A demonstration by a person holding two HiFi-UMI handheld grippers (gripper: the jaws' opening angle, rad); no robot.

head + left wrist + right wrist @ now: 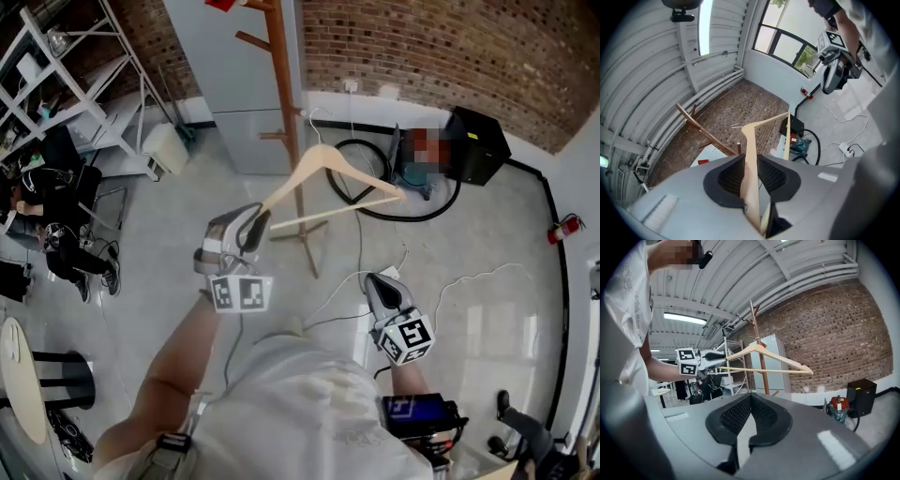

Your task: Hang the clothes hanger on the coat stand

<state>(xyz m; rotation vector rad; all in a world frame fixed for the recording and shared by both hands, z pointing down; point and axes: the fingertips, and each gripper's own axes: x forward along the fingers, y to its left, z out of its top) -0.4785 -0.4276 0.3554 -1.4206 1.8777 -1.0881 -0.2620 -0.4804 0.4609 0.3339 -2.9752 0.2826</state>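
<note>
Left tool clamped on hanger arm end. Hanger aloft beside stand, not yet hung. Right tool closed, empty. Risk: end grip lets hanger pivot, miss peg, drop.

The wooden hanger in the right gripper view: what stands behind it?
The coat stand's pole rises behind the hanger, with a pale cabinet and the brick wall further back. The hanger covers short stretches of the pole.
</note>
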